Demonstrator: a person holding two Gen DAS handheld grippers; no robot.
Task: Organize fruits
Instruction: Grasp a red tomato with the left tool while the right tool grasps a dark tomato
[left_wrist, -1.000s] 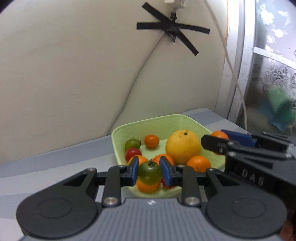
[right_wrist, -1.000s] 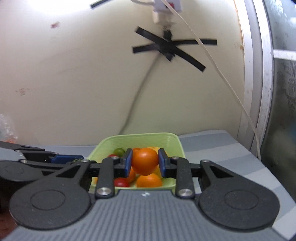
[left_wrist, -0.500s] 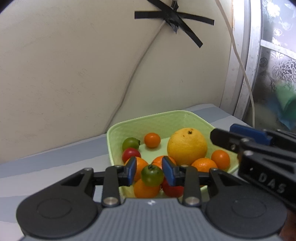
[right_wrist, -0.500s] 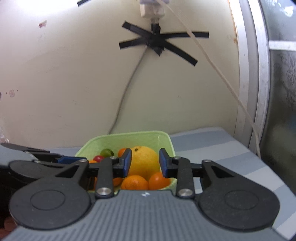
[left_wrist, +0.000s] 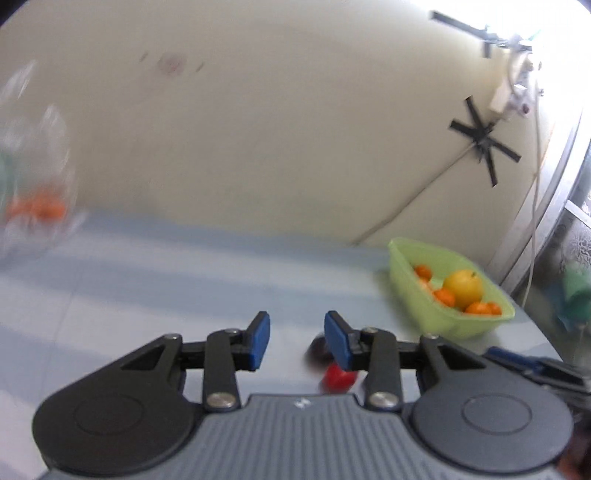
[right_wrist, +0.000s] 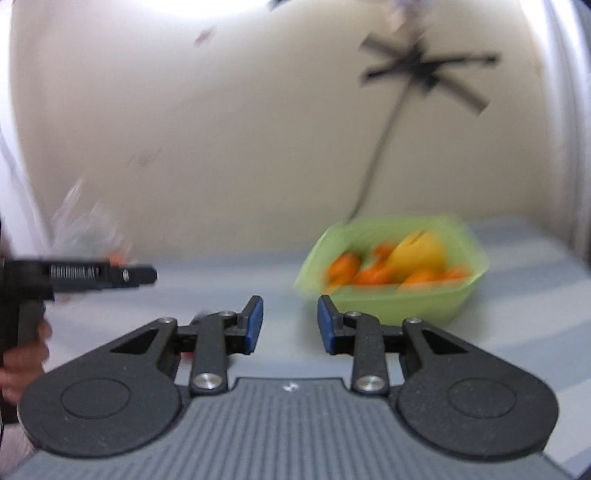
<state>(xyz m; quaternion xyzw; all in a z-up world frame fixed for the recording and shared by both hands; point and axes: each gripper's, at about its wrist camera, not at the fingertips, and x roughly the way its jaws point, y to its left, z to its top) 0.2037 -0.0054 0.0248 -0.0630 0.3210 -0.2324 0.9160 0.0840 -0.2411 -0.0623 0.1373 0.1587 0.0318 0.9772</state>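
Lying by left fingers (left_wrist: 334, 341), red fruit (left_wrist: 338, 376) (hidden rightward).

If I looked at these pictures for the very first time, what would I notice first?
Most likely the bright green bowl full of orange fruits and one big yellow fruit, sitting at the far right of the table by the wall. Next, the left gripper up close, blue fingers apart and empty, with a small red fruit on the table just under its right finger. Above the bowl, black tape crosses the wall like a star.
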